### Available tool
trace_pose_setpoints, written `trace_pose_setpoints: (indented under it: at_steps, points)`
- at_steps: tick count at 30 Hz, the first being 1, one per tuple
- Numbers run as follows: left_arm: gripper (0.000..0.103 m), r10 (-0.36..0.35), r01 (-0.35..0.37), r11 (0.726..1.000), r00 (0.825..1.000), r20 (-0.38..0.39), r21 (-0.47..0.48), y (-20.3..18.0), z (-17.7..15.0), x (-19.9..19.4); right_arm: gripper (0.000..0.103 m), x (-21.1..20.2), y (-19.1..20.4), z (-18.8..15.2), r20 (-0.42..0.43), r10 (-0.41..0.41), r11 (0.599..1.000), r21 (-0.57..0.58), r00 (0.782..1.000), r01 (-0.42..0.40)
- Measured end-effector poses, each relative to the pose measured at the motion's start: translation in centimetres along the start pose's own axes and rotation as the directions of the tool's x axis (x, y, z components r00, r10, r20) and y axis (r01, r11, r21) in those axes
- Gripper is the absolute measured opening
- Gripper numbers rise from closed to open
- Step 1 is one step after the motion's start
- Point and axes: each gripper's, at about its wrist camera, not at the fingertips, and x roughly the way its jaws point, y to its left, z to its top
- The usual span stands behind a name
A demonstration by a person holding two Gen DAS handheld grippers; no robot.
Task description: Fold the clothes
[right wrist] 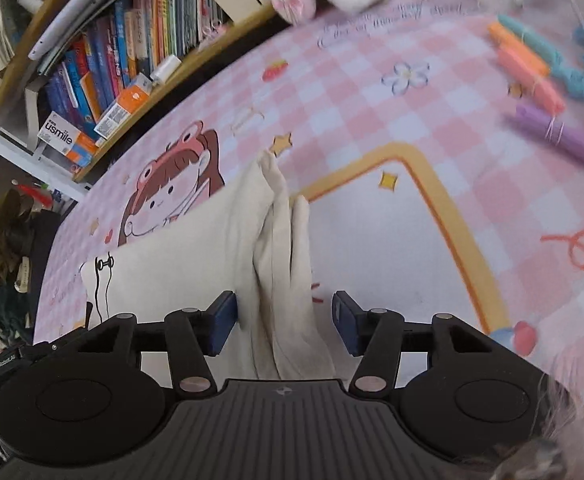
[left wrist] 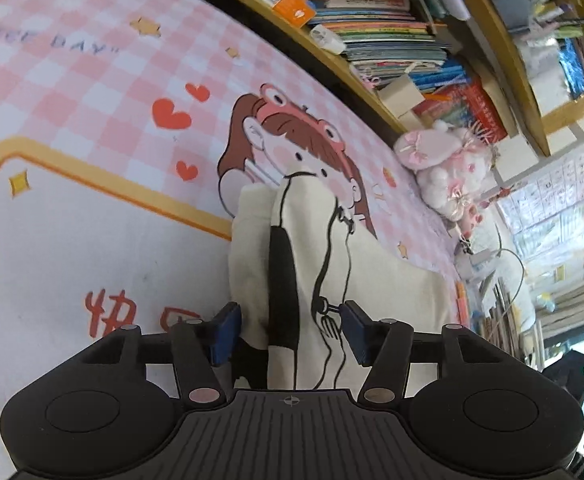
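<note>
Left gripper (left wrist: 290,332): parted, blue pads standing off the cream garment (left wrist: 304,264) bunched between them, nothing pinched. Garment lying rumpled on the pink checked mat (left wrist: 92,80), ridge running across to the right gripper (right wrist: 284,322), likewise released over a fold. Probably light, limp and prone to sagging; best pinched at the doubled edges, both layers together.
</note>
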Motion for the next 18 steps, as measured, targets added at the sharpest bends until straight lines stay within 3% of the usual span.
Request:
trace_pose_setpoints:
  at_steps: [3, 5, 8, 12, 14, 18]
  points:
    - [0.048, 0.012, -0.012, 1.000, 1.000, -0.001, -0.005, -0.2, -0.1, 0.6, 0.040, 0.7, 0.6, -0.1, -0.008, 0.011, 1.000, -0.012, 1.000, -0.011]
    - [0.030, 0.023, -0.023, 1.000, 1.000, -0.002, -0.006, -0.4, -0.2, 0.9, 0.030, 1.3, 1.5, -0.1, -0.005, -0.014, 0.998, -0.057, 1.000, 0.014]
    - [0.014, 0.061, -0.063, 0.997, 0.998, 0.033, 0.051, -1.6, -0.6, 0.4, 0.020, 1.0, 3.6, -0.7, 0.047, -0.062, 0.978, -0.196, 0.997, 0.070]
    - [0.013, 0.096, -0.109, 0.973, 0.993, 0.074, 0.204, -4.2, -1.2, -1.0, 0.019, -0.9, 6.1, -2.4, 0.149, -0.070, 0.907, -0.401, 0.986, 0.125]
    - [0.013, 0.091, -0.101, 0.976, 0.994, 0.061, 0.194, -3.7, -1.1, -1.1, 0.019, -0.7, 5.5, -2.3, 0.121, -0.073, 0.922, -0.370, 0.990, 0.113]
    - [0.020, 0.037, -0.040, 0.996, 0.999, 0.029, 0.077, -1.4, -0.6, -1.0, 0.025, 0.0, 3.2, -1.6, 0.048, -0.064, 0.972, -0.222, 0.997, 0.073]
